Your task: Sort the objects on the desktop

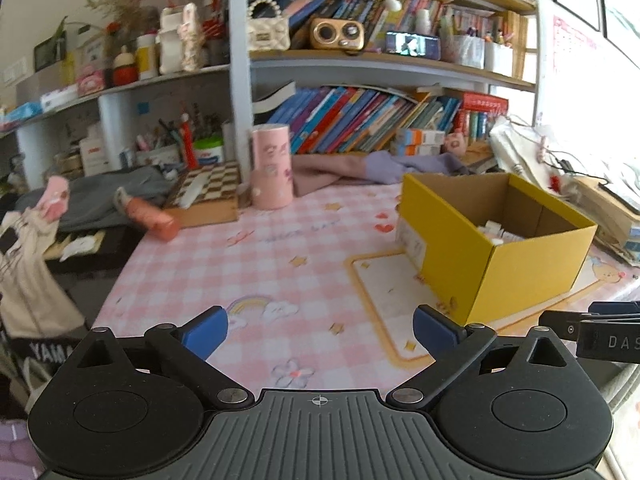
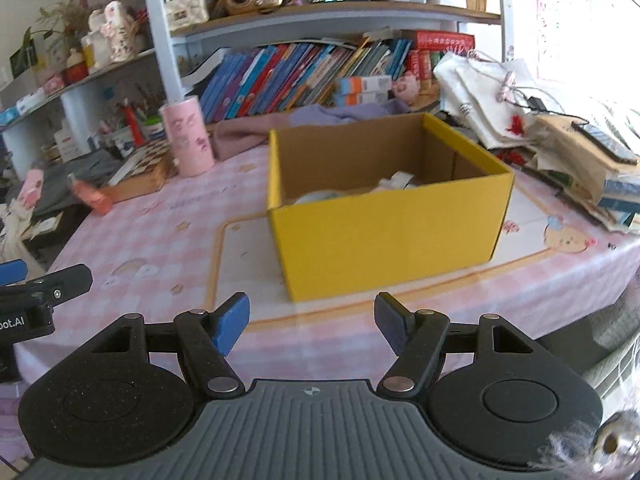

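Note:
A yellow cardboard box [image 1: 520, 268] stands open on the pink checked tablecloth [image 1: 248, 264], with a few pale items inside; it also shows in the right wrist view [image 2: 384, 236]. My left gripper [image 1: 320, 330] is open and empty, low over the table's near edge, left of the box. My right gripper [image 2: 312, 320] is open and empty, just in front of the box's near wall. A pink cylinder [image 1: 272, 168] stands at the back of the table. An orange tube [image 1: 154, 218] lies at the table's left edge beside a chessboard box [image 1: 208, 192].
Bookshelves [image 1: 360, 120] full of books line the back. Purple cloth [image 1: 360, 168] lies behind the box. Bags and stacked books [image 2: 560, 144] crowd the right side. Grey clothing [image 1: 100, 196] lies at the far left. The other gripper's tip [image 2: 40, 284] shows at the left.

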Tool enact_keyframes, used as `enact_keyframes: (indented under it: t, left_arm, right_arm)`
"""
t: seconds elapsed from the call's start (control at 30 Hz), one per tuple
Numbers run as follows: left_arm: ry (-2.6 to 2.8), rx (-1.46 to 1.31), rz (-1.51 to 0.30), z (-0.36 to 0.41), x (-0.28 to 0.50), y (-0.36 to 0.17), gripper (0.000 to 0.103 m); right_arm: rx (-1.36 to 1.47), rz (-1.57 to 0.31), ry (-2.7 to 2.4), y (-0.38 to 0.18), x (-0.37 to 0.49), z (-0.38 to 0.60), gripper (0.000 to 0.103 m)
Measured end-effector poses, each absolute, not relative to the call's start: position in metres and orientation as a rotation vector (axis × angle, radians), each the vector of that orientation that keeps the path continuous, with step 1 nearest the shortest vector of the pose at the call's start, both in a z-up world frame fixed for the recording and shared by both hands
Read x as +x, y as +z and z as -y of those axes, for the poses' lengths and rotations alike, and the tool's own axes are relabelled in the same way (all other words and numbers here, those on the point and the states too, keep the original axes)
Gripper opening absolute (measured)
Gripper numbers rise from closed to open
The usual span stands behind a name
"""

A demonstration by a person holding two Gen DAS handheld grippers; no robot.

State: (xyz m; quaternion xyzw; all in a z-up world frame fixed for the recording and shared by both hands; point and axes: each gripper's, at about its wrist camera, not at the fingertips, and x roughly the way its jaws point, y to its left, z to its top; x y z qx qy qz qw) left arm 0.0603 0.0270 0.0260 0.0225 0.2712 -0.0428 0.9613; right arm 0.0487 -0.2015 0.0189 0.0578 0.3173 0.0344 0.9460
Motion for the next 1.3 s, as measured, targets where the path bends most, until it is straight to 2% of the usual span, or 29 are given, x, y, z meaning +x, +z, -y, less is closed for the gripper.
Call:
enact_keyframes:
  t: [0.3, 1.3]
  left_arm:
    - [-0.049, 0.079, -0.568, -0.034, 0.037, 0.019, 0.101]
    - [-0.052, 0.062, -0.664, -0.047, 0.041, 0.002, 0.103]
  right_arm:
    - [0.041, -0.652, 0.143, 0.011, 0.030, 0.172, 0.070]
    - [-0.012, -0.695, 0.211, 0.006, 0.030, 0.149, 0.076]
